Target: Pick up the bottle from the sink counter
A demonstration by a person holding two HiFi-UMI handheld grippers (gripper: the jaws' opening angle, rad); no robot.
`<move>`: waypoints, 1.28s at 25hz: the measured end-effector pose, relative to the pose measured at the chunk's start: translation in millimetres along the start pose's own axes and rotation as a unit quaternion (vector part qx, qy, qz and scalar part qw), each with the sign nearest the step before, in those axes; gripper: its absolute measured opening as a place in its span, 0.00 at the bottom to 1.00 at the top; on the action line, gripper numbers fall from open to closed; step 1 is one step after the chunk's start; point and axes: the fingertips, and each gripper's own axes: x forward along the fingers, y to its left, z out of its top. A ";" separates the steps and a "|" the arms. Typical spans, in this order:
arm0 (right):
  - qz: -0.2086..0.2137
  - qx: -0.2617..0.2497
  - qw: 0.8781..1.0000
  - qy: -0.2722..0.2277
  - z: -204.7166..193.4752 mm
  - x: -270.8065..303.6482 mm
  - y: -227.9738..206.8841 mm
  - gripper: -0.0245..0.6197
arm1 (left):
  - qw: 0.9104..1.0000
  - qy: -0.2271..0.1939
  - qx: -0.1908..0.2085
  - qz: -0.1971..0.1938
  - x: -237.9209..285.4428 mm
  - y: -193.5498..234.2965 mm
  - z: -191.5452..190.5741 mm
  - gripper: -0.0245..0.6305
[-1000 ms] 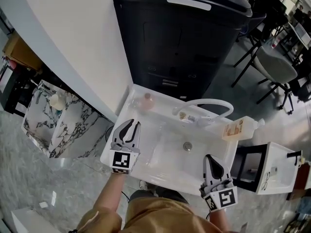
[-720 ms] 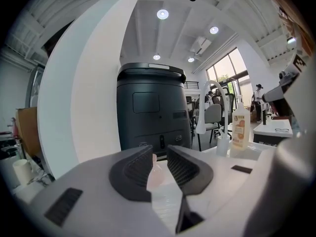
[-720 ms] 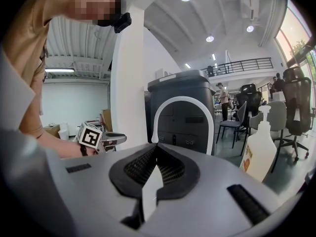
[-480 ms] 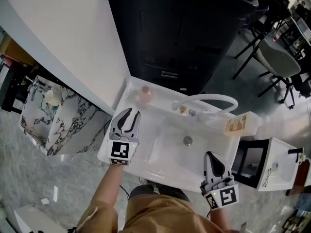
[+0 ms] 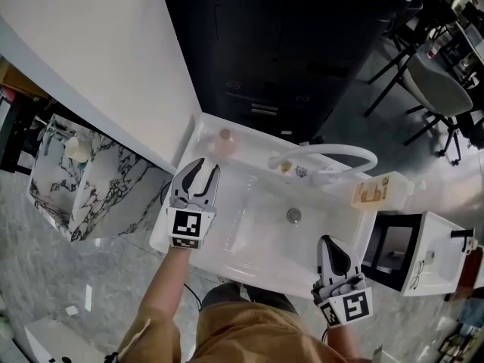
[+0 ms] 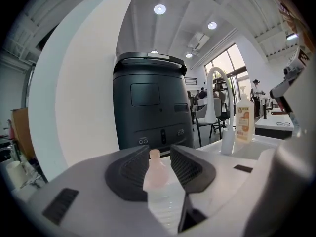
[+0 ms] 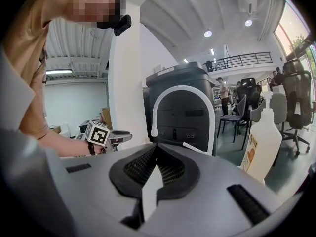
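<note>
The small pink-capped bottle stands upright at the back left corner of the sink bench. The left claw therefore points straight at it, its jaws just opening and the bottle framed in their gap, untouched. The right claw hangs closed and empty near the front rim, probably unneeded.

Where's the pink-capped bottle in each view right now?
Head view: bottle at the sink counter back left corner, beyond the left hand-held gripper.
Left gripper view: low centre, framed by its jaws, just opening, untouched.
Right gripper view: not in it.
Shared landmark: white arched faucet.
</note>
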 end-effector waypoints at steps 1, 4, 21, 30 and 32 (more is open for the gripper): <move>0.000 0.000 1.000 0.001 -0.8 0.5 -0.3 0.04 | 1.000 0.001 -0.001 -0.001 2.6 0.4 -1.4 0.22; -0.001 0.001 1.000 0.004 -3.3 1.3 -0.4 0.04 | 1.000 0.004 0.000 -0.004 10.6 0.1 -6.2 0.23; -0.001 0.007 1.000 0.022 -19.1 9.8 -3.5 0.04 | 1.000 0.026 -0.008 -0.009 63.1 11.3 -34.5 0.34; 0.003 0.009 0.999 0.031 -25.5 18.2 -3.5 0.04 | 1.000 0.018 -0.004 -0.017 84.8 11.9 -36.5 0.38; 0.005 0.010 0.999 0.034 -27.8 20.0 -4.0 0.04 | 1.000 0.019 -0.005 -0.018 90.4 12.5 -38.1 0.39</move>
